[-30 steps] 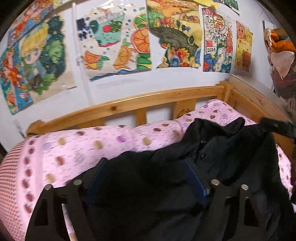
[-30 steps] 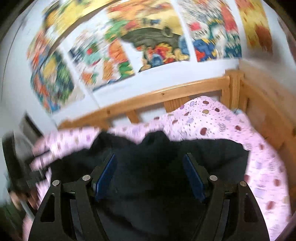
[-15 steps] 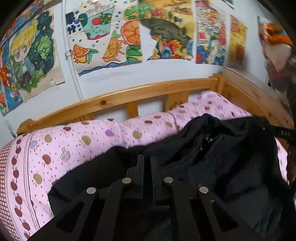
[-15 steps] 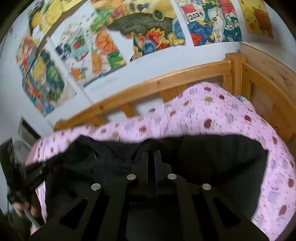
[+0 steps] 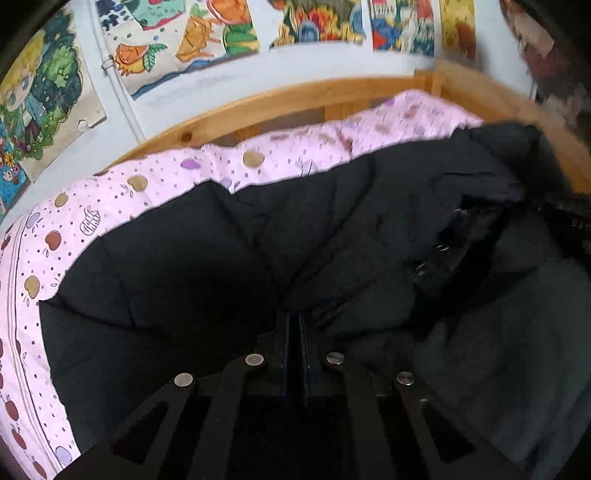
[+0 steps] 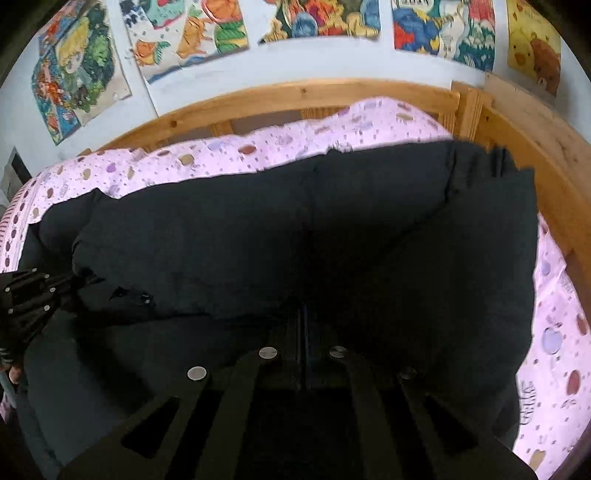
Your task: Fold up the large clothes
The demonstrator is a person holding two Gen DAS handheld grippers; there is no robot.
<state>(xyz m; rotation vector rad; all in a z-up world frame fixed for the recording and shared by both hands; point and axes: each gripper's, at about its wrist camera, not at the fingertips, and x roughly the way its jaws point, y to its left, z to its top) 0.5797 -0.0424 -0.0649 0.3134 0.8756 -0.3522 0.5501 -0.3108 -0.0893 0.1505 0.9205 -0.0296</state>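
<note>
A large black padded jacket (image 5: 332, 240) lies spread across a pink spotted bed sheet (image 5: 147, 184); it also fills the right wrist view (image 6: 295, 221). My left gripper (image 5: 293, 321) is shut on a fold of the jacket's fabric near its middle. My right gripper (image 6: 303, 314) is shut on the jacket fabric too. The left gripper also shows at the left edge of the right wrist view (image 6: 26, 295). The jacket's zipper and snaps (image 5: 439, 247) show to the right of the left gripper.
A wooden bed rail (image 6: 295, 92) runs along the far side and turns at the right corner (image 6: 517, 125). Colourful drawings (image 6: 184, 33) hang on the white wall behind. Pink sheet (image 6: 554, 332) shows to the right of the jacket.
Both grippers went from open over the jacket to shut on its fabric. Both have since lowered and the jacket now lies flatter and wider across the sheet.
</note>
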